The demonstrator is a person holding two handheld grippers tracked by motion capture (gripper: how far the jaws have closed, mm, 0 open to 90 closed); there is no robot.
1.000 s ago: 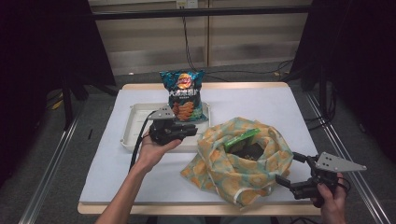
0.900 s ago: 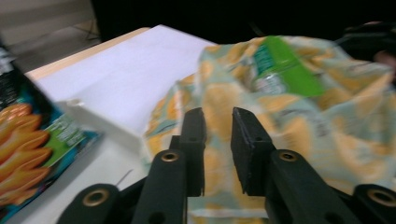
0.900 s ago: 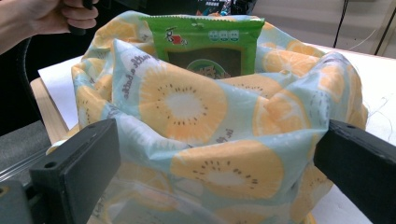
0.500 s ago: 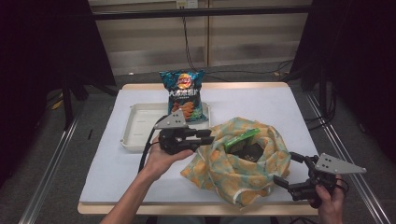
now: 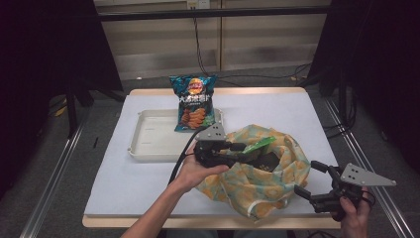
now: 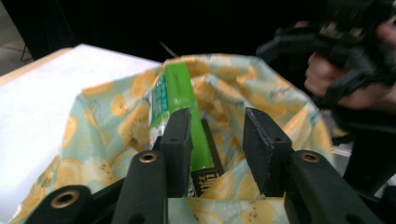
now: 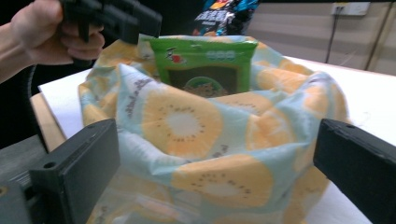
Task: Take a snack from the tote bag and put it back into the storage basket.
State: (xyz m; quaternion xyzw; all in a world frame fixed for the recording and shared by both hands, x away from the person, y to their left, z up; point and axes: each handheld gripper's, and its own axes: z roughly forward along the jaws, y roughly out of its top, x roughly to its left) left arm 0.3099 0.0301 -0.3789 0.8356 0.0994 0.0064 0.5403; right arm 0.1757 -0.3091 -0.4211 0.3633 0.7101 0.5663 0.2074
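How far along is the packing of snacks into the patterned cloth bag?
Done: the green packet stands inside the cloth bag. In hand: the left gripper, at the bag's mouth, has just been opening its fingers, and the packet is no longer pinched. The right gripper waits open beside the bag. Left: the chips bag still stands on the white tray.

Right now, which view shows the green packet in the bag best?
The right gripper view: the green packet faces the camera, standing upright in the fabric bag. The left gripper view shows it edge-on beside a jaw; the high view shows a small green strip.
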